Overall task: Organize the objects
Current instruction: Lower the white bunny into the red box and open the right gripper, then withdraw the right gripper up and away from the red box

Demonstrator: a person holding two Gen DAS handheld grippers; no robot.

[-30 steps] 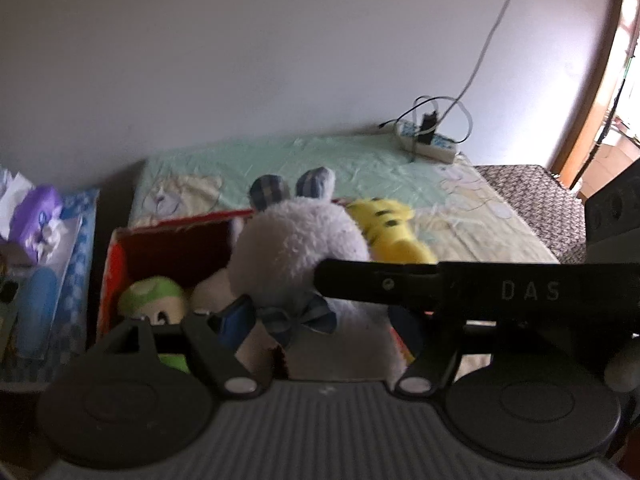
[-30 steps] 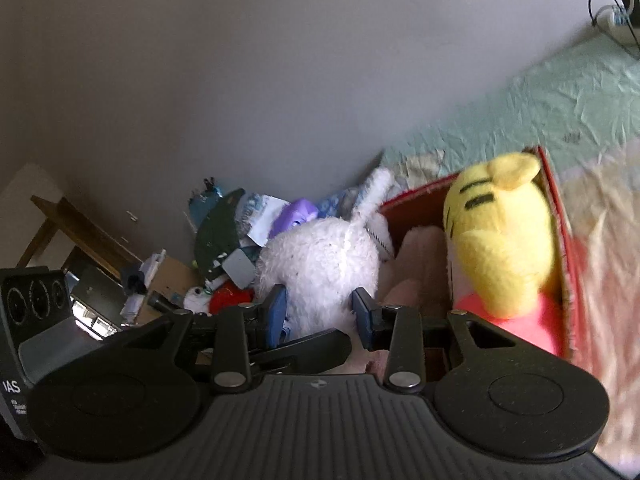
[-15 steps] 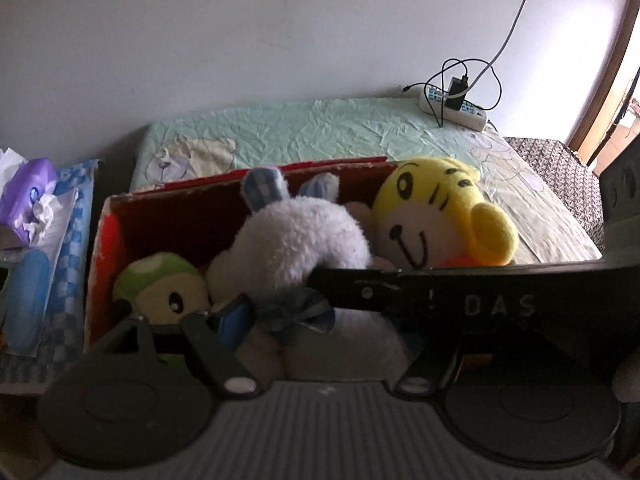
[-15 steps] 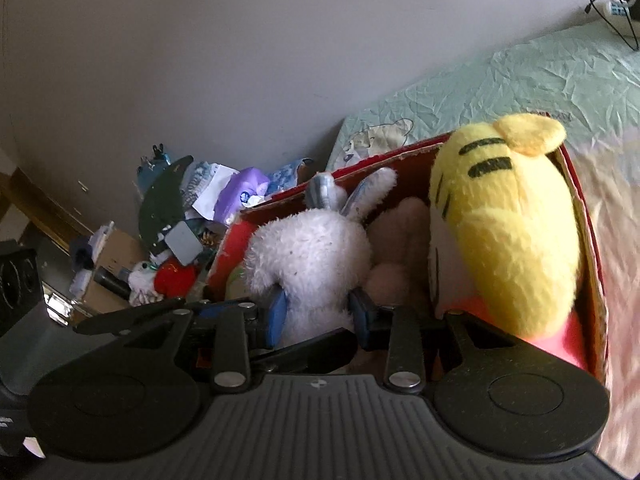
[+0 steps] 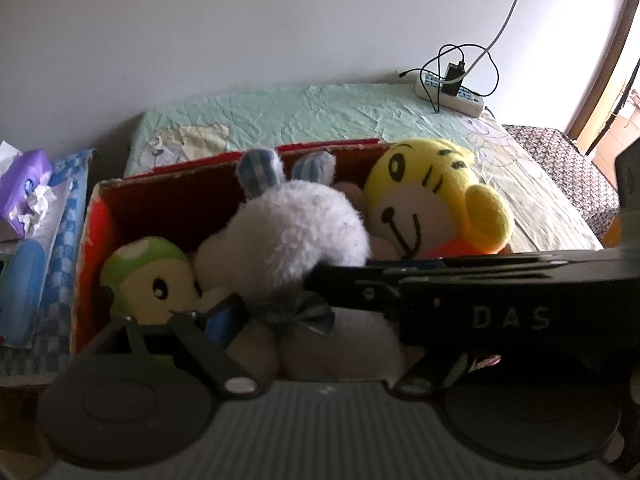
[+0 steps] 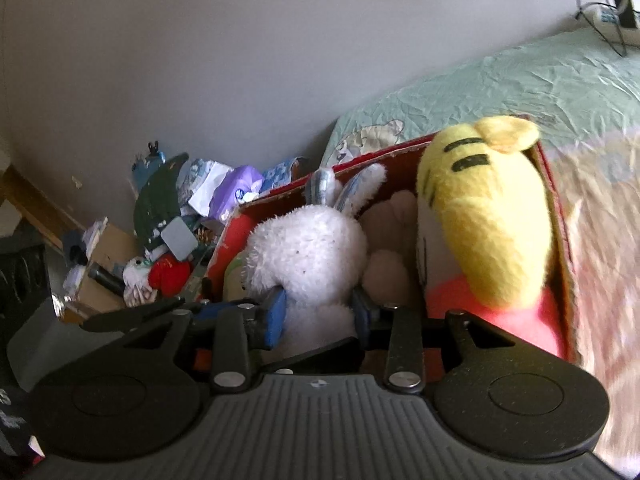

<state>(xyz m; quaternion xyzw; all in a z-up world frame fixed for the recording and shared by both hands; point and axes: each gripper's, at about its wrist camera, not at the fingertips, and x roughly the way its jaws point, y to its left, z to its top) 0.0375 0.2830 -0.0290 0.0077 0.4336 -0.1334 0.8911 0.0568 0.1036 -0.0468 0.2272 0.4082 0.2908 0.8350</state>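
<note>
Both claws (image 6: 318, 312) (image 5: 320, 332) grip the white rabbit (image 6: 308, 248) inside the red box (image 5: 96, 216).

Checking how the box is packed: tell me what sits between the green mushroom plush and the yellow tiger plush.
The white bunny plush, seen in the left wrist view, with the right gripper shut on it.

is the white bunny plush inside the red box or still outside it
Inside. The white bunny plush sits between the red box walls beside the yellow tiger plush, with the right gripper clamping it.
</note>
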